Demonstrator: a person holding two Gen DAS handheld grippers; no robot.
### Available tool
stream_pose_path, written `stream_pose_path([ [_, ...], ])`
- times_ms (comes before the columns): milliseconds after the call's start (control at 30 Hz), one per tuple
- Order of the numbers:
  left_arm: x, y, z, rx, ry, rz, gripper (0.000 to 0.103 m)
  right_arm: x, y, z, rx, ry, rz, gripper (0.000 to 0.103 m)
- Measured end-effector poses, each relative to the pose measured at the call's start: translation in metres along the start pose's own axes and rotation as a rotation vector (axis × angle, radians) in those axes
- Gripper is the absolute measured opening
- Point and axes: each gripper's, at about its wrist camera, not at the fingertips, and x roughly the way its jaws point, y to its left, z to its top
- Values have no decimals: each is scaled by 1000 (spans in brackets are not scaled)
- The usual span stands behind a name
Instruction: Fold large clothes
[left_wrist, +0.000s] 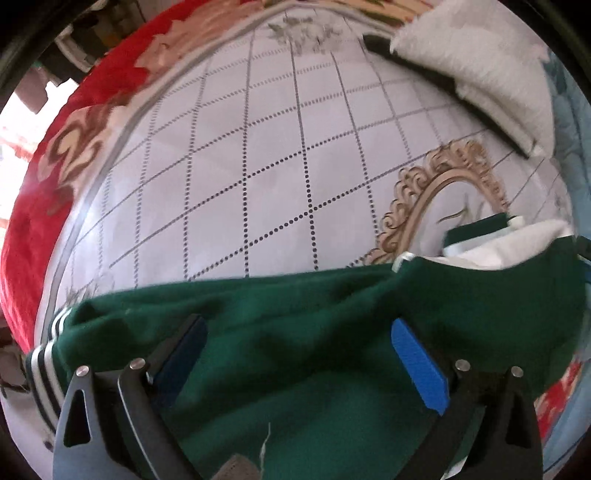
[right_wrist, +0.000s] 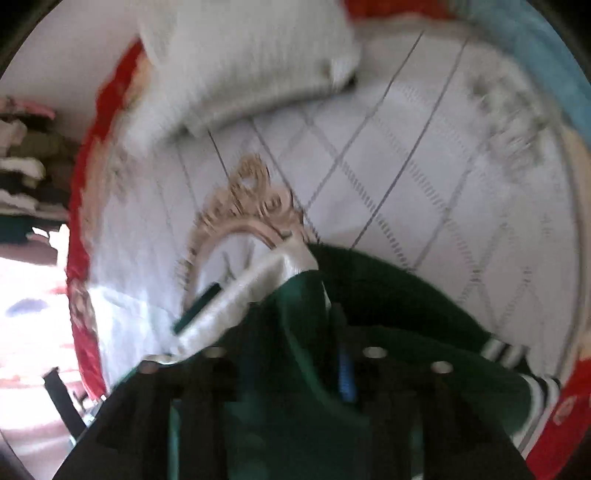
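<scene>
A dark green garment (left_wrist: 280, 295) with white-striped ribbing (left_wrist: 44, 369) and a white lining (left_wrist: 498, 243) lies bunched on the white bedspread (left_wrist: 258, 166). My left gripper (left_wrist: 295, 328) hangs just above the green cloth, open wide, blue pads (left_wrist: 417, 362) well apart and nothing between them. In the blurred right wrist view the green garment (right_wrist: 388, 302) rises in a fold between the fingers of my right gripper (right_wrist: 291, 358). One blue pad (right_wrist: 347, 376) shows beside the cloth. The blur hides whether the pads press on it. The white lining (right_wrist: 258, 280) hangs to the left.
The bedspread has a grid pattern and a gold ornate oval (left_wrist: 443, 184). A folded white knit item (left_wrist: 480, 66) with a black strip under it lies at the far side. A red patterned blanket (left_wrist: 44, 192) rims the bed. Stacked clothes (right_wrist: 26, 166) sit beyond the edge.
</scene>
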Motion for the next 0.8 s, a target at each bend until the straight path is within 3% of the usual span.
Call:
stream_pose_path([
  [100,-6,1,-10,-22,-25,21,103,-34,8,-25,1,-91,47,52],
  [133,-3,1,-12,-28,-28,36,103,-44,8,-28,-8,-82,79,52],
  [200,13,4,-9,-35,-8,82,103,-26,23,-36,-66,-25,139,52],
  [300,24,29,-7,-77,19,107,103,38,46,-40,-126,102,76,52],
  [367,5,56,-12,-131,-4,108,103,86,48,-35,-109,203,-33,53],
  [400,-11,71,-18,-157,-22,102,103,92,49,-30,-74,207,-42,54],
  [467,-43,102,-33,-203,-52,113,103,84,61,-21,-61,194,-46,58],
  [600,-80,167,-69,-303,-59,179,102,54,76,-30,-27,184,87,58],
  [700,-68,203,-84,-358,-9,186,99,43,87,-53,-37,209,117,59],
  [800,-40,225,-92,-419,62,102,97,47,94,-79,-66,250,109,59],
])
